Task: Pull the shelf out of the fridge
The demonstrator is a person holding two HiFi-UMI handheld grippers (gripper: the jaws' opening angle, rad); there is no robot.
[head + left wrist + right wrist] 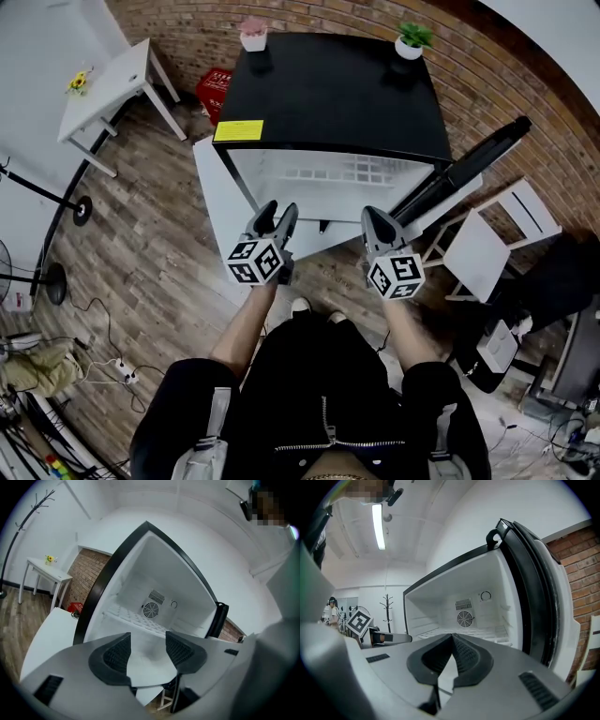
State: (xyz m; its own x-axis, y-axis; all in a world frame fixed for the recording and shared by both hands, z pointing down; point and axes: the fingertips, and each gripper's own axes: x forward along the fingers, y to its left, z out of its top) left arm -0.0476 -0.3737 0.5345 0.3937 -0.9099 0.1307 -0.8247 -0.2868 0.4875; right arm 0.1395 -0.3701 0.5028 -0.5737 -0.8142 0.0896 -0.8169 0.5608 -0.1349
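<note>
Head view, looking steeply down over a person's lap: the left hand-held gripper [278, 214] is held with its jaws spread wide apart, and nothing is gripped between them. In the left gripper view, only the fridge's white interior is seen through the gap. Just beside it, the right hand-held gripper [376, 217] is held with its jaws pressed together and empty, which the right gripper view confirms. Both are pointed at the open front of a small black fridge [337, 94] and are kept apart from what is inside.

The shelf [337, 172], a white grid, is still seated level inside the white cavity, spanning it from side to side. A round fan [151, 610] is set in the back wall behind it. The door [469, 169] is swung open at the right.

Two potted plants [411, 39] are stood on the fridge top. A brick wall [506, 84] is seen behind, a white table [103, 84] and a red crate [214, 89] at the left, and a white chair [487, 239] at the right, all on a wooden floor [141, 244].
</note>
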